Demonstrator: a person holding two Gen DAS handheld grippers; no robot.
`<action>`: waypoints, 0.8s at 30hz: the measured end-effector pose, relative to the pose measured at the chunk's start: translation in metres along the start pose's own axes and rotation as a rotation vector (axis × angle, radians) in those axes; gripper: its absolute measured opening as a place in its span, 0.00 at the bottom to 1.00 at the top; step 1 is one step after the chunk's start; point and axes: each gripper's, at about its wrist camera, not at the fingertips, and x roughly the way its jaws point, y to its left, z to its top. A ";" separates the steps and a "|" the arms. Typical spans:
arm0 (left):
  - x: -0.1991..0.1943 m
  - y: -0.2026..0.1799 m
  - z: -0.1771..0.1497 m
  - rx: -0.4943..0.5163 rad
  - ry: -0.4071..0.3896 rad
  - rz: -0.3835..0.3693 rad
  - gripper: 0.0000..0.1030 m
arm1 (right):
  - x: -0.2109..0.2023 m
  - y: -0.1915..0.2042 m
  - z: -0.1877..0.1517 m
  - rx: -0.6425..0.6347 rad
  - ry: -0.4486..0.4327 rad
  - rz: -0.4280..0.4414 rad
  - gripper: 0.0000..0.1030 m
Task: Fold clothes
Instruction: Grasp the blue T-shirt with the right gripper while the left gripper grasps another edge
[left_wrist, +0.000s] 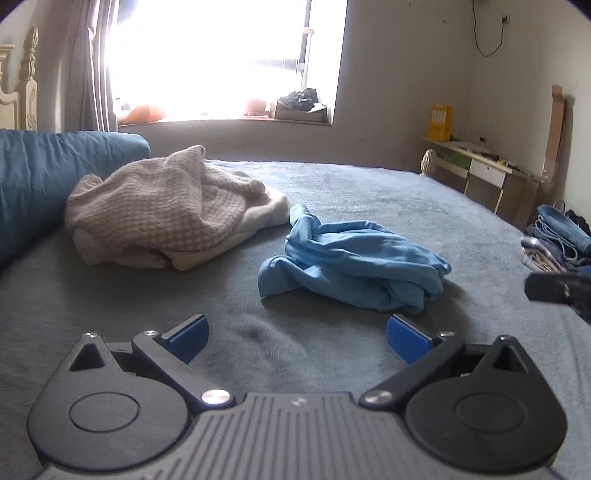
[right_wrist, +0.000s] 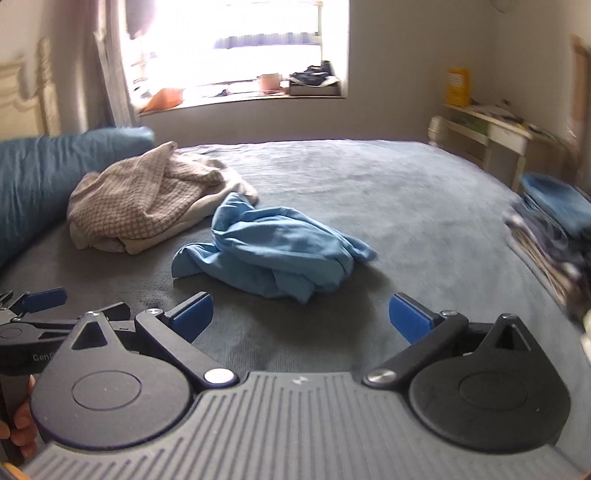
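Observation:
A crumpled light blue garment lies in a heap on the grey bed cover. Behind it to the left sits a rumpled beige knitted garment over a cream one. My left gripper hovers open above the cover, short of the blue heap, with nothing between its blue pads. My right gripper is open too, just before the blue garment and empty. The left gripper's fingers show at the left edge of the right wrist view, held by a hand.
A blue pillow lies along the bed's left side. A stack of folded clothes sits at the right edge. Beyond the bed are a bright window, a small desk and a yellow box.

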 end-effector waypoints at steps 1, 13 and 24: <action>0.009 0.003 0.000 0.001 -0.012 -0.004 1.00 | 0.011 0.002 0.006 -0.034 -0.002 0.014 0.98; 0.136 0.016 0.011 0.101 -0.020 -0.079 0.73 | 0.169 0.054 0.045 -0.429 0.053 0.136 0.71; 0.208 0.021 0.014 0.099 0.030 -0.055 0.67 | 0.255 0.065 0.034 -0.544 0.200 0.147 0.54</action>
